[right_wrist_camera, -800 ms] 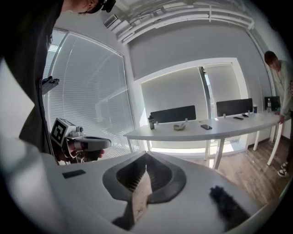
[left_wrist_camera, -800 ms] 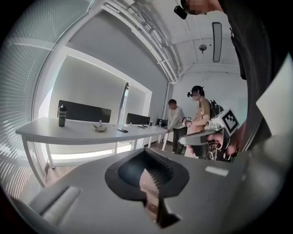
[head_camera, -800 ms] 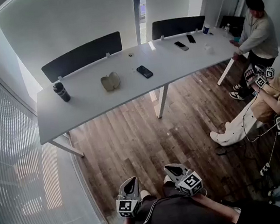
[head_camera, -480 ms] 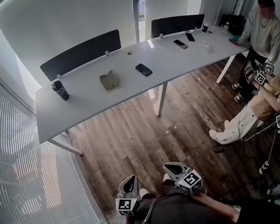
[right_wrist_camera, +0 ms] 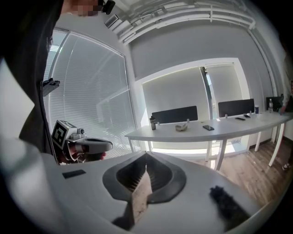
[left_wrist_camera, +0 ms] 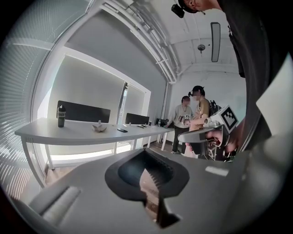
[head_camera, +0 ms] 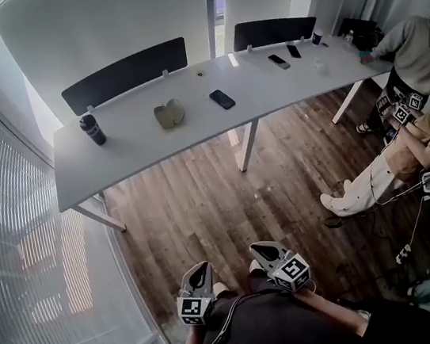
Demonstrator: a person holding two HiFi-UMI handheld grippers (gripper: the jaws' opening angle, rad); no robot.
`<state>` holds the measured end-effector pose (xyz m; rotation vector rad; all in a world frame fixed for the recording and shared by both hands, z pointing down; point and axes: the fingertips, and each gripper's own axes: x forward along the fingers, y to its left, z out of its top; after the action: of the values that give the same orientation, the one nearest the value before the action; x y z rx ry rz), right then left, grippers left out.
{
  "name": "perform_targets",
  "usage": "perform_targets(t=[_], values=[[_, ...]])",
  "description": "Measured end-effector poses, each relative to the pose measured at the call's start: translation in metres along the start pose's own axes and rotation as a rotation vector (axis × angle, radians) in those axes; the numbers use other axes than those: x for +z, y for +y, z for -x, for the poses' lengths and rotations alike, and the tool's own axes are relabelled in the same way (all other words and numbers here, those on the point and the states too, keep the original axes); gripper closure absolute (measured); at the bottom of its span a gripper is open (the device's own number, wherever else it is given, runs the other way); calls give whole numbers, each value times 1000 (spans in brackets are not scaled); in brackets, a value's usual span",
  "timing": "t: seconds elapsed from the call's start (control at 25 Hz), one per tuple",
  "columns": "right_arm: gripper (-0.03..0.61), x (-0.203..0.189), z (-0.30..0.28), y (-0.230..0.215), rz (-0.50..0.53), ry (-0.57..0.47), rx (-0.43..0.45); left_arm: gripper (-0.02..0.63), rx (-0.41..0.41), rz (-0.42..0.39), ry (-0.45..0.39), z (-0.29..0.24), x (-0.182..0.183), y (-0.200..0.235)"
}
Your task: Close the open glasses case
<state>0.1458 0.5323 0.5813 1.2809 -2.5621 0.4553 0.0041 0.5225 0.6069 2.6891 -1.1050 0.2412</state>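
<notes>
**A:** Entry one, glasses case (head_camera: 169, 114). Location?

**B:** On the bench (head_camera: 141, 158), between the dark bottle (head_camera: 93, 135) toward the bench's left end and the black phone (head_camera: 222, 99) nearer its middle. It touches neither.

**A:** Attitude and long axis?

**B:** Open. There are two pale shells, spread apart. From the right tool view they rise off the bench as a shallow V. The long axis is too small to tell in any view, and so is the way the opening faces.

**A:** Entry two, tools?

**B:** Left tool (head_camera: 200, 270): clenched, jaws meeting, nothing between them. Right tool (head_camera: 259, 250): likewise clenched and empty. Both are well apart from the bench, over the wood floor (head_camera: 219, 198), with their noses turned toward the bench.

**A:** Hidden or cut off?

**B:**
- The bench's right end passes behind a standing person (head_camera: 419, 48).
- The rear of each tool is covered by the holder's dark top.
- Two more phones (head_camera: 279, 61) lie toward the bench's right end.
- The small pale items beyond the phones cannot be made out.
</notes>
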Motion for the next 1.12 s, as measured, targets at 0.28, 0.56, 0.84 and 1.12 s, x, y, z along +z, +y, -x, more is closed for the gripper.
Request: perform_targets(t=[0.28,0.56,0.84,1.12], values=[[571,4,-17,17,15,-17,6,606,7,7,31,11,-9,18],[571,29,-32,34,10,-48,19,606,12,57,-13,26,3,33],[571,41,-63,62,86,-11,88,606,39,129,-44,40,4,57],[571,47,-89,58,56,-11,153,606,16,92,-59,25,17,62]])
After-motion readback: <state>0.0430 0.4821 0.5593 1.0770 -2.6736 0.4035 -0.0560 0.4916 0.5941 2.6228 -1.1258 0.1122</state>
